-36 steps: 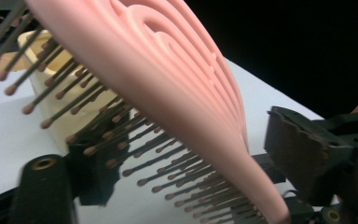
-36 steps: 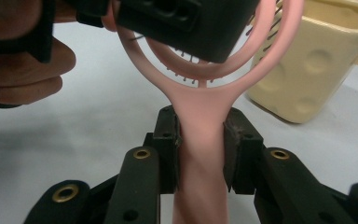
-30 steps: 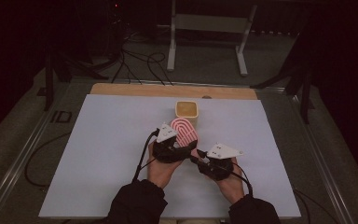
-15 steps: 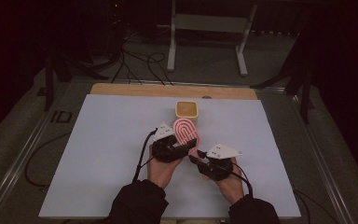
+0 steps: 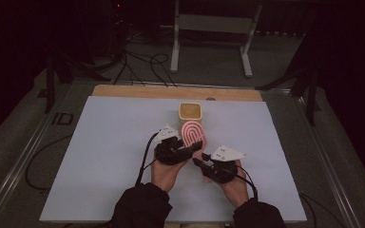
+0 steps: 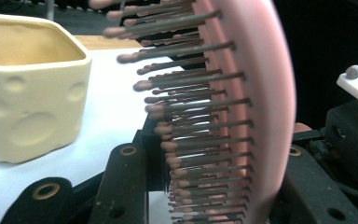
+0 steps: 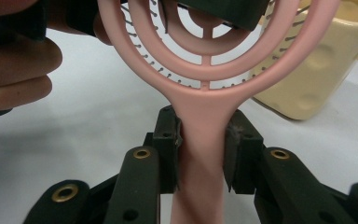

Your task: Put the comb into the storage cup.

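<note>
High view: pink plastic vented paddle hairbrush sits mid-table over the white table cover, just in front of the cream square ceramic cup with round dimples. Left gripper is on the brush head, right gripper on the handle end. No legible text or brand at this range.

Left gripper view: the brush head stands edge-on, with a pink curved back and rows of brown bristles with rounded tips pointing left towards the cup. The left jaws have just been closing, and now clamp the head: one pad on the bristle side, the other on the back. No markings on brush or cup.

Right gripper view: the back of the brush shows concentric pink arches with open slots and a centre rib. The right jaws pinch the pink handle from both sides, pads touching. The cup is behind at right. No writing readable.
</note>
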`<state>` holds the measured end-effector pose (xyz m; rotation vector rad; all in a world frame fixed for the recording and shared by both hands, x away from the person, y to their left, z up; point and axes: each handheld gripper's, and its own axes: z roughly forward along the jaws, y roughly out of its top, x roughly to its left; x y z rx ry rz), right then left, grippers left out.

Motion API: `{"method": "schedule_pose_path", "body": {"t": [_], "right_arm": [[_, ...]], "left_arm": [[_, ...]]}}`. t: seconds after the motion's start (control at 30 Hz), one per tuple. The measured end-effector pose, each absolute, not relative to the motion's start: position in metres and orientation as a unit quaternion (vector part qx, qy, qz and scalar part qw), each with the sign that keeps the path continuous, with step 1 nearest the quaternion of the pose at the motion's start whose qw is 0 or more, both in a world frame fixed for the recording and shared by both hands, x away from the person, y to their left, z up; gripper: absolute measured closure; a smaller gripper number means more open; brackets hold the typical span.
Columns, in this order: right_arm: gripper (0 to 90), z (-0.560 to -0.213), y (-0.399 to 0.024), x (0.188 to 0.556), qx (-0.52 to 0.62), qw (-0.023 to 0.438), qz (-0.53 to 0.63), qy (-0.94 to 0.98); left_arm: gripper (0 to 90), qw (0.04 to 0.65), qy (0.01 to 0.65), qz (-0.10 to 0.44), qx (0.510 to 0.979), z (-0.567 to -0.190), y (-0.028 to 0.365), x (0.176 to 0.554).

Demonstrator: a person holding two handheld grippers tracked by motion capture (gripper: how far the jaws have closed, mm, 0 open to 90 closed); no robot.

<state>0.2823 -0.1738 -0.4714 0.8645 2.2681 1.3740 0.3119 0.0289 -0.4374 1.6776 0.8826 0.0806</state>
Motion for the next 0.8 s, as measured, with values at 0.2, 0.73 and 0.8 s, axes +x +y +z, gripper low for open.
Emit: {"method": "schedule_pose_path", "body": {"t": [0.2,0.73,0.8], "right_arm": [[61.7,-0.472,-0.174,0.283,0.306,0.171,0.488,0.799],[18.2,-0.466,-0.185,0.287,0.332,0.15,0.511,0.779],[14.2,-0.465,-0.187,0.287,0.337,0.151,0.51,0.777]], "left_arm": [[64.2,0.583,0.38,0.034,0.717,-0.437,0.028,0.312],[64.3,0.594,0.39,0.045,0.702,-0.433,0.039,0.316],[64.3,0.595,0.39,0.045,0.701,-0.432,0.04,0.316]]}}
